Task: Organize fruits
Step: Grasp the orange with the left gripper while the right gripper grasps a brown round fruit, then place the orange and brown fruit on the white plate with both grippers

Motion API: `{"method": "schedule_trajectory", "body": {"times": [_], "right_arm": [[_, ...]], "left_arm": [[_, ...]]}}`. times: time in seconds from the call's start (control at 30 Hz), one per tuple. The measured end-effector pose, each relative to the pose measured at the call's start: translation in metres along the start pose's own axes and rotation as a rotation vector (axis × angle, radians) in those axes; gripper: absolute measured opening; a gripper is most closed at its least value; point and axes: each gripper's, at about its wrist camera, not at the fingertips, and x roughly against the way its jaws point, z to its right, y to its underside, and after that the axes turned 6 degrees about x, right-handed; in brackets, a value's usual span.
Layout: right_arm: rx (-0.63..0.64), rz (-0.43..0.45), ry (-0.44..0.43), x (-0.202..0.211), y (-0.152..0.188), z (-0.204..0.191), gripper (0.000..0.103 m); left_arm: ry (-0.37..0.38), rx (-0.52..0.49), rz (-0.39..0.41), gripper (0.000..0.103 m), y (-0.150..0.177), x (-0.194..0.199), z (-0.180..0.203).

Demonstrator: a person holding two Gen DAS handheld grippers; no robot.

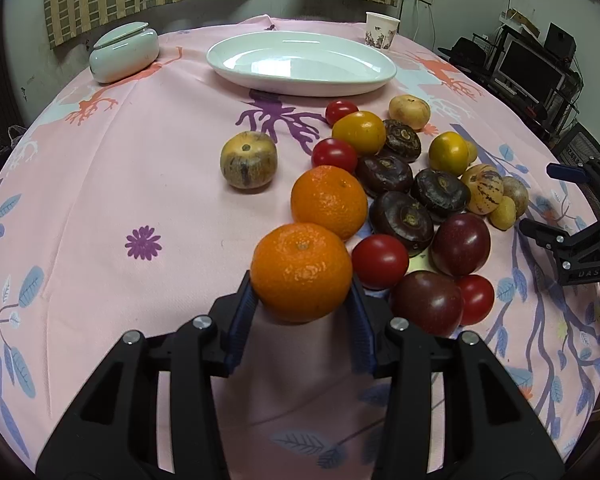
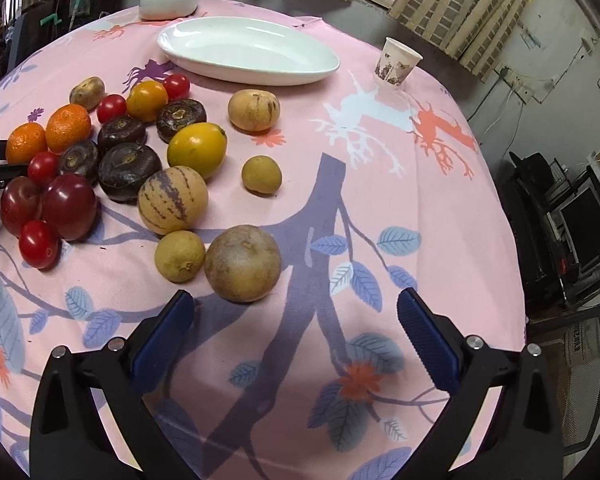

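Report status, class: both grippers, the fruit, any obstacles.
Left gripper shut on near orange. Right gripper open, empty. White plate holds nothing. Path clear.

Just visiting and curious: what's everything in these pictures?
round orange mandarins: 2, orange, pile's left end
small red tomatoes: 4, red, scattered through pile
glossy dark plums: 2, dark red, pile's near end
flat brown water chestnuts: 4, brown-black, pile's middle
smooth yellow-orange fruits: 2, yellow-orange, pile's far half
striped melon-like fruit: 1, cream, pile's right
dull tan round fruits: 3, tan, pile's outskirts
small yellowish fruits: 2, yellow-green, pile's right
white oval ceramic plate: 1, white, behind pile
pale green lidded jar: 1, green, far left
printed paper cup: 1, white, far right
left tongs: 1, black-blue, gripping one mandarin
right tongs: 1, black-blue, open, empty
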Motion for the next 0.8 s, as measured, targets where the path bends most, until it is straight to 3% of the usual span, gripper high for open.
{"method": "schedule_trajectory", "body": {"times": [0.2,0.27,0.33,0.47,0.63,0.8], "right_arm": [[0.003,-0.008,-0.061,-0.015,-0.012,0.002,0.085],[-0.002,0.002,-0.132,-0.016,-0.014,0.003,0.057],[0.008,0.014,-0.209,-0.016,-0.016,0.001,0.042],[0.042,0.033,-0.217,-0.017,-0.018,-0.002,0.041],[-0.026,0.032,-0.258,-0.014,-0.014,0.007,0.040],[-0.059,0.070,-0.241,0.009,-0.007,0.013,0.040]], "left_arm": [[0.002,0.002,0.000,0.045,0.000,0.000,0.000],[0.004,0.003,-0.001,0.045,0.000,0.000,-0.001],[0.003,0.003,-0.002,0.046,0.001,0.000,-0.001],[0.004,0.004,-0.001,0.046,0.001,0.000,-0.001],[0.020,0.017,0.003,0.045,0.001,0.001,-0.003],[0.017,-0.010,0.047,0.045,0.003,0.018,0.002]]}}
